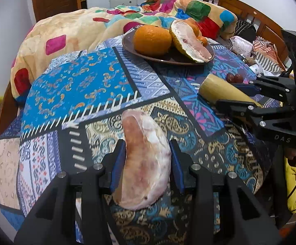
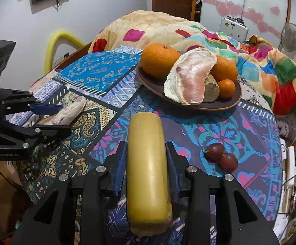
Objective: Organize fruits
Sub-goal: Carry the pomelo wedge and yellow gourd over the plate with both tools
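- The left gripper [image 1: 148, 163] grips a peeled pomelo piece [image 1: 145, 159] between its two blue fingers [image 1: 118, 165]. The piece is pink and white, curved like a moon, and sits near the front of the patterned cloth [image 1: 82, 85].
- In the right wrist view, this same left gripper [image 2: 51, 116] shows at the left side, with the pomelo piece [image 2: 70, 110] sticking out past its tips.
- The right gripper [image 2: 145, 167] grips a yellow sugarcane stick [image 2: 145, 163], which looks like a thick smooth log pointing away toward the plate.
- In the left wrist view, the right gripper [image 1: 239, 94] comes in from the right side with the sugarcane stick [image 1: 223, 89] in it.
- A brown plate [image 2: 152, 85] sits far back on the cloth.
- On the plate are a big orange [image 2: 160, 60], a second pomelo piece [image 2: 190, 79], another orange [image 2: 224, 68] behind it, and a small orange [image 2: 226, 88] at the right.
- Two small dark red fruits [image 2: 221, 156] lie touching each other on the cloth, just right of the sugarcane stick and near the right gripper.
- A bright blanket [image 2: 250, 61] with colored squares is piled behind the plate.
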A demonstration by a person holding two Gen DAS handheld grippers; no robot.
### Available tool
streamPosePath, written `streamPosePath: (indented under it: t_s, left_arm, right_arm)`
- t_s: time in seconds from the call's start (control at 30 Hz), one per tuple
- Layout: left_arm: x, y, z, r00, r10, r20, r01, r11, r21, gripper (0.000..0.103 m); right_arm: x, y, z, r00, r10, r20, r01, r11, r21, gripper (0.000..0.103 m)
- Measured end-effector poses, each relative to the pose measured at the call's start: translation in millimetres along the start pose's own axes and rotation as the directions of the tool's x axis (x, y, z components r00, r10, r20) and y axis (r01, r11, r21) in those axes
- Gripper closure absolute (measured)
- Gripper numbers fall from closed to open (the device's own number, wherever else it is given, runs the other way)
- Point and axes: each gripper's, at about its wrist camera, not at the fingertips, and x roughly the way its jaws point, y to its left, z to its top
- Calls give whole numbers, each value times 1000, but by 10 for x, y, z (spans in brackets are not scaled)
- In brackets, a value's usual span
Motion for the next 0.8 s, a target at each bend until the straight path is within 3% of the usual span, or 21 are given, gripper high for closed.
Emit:
streamPosePath:
  t_s: [0.3, 0.37, 0.53, 0.8]
  left_arm:
    - [-97, -99, 104, 998, 7, 59, -7, 1000, 4, 65]
    - [-198, -168, 170, 995, 13, 95, -15, 1000, 20, 80]
    - [-340, -260, 328, 989, -11, 148, 8, 1000, 22, 81]
    - [-400, -381, 561, 977, -15, 213, 10, 1000, 26, 81]
  right_arm:
    - [-207, -86, -40, 998, 4, 63, -6, 999, 32, 69]
    - [-314, -118, -28, 996, -7, 90, 3, 999, 43, 69]
    - [-644, -246, 30, 983, -53, 175, 39, 996, 82, 70]
    - [-843, -467, 171, 966, -90, 242, 58, 989, 135, 71]
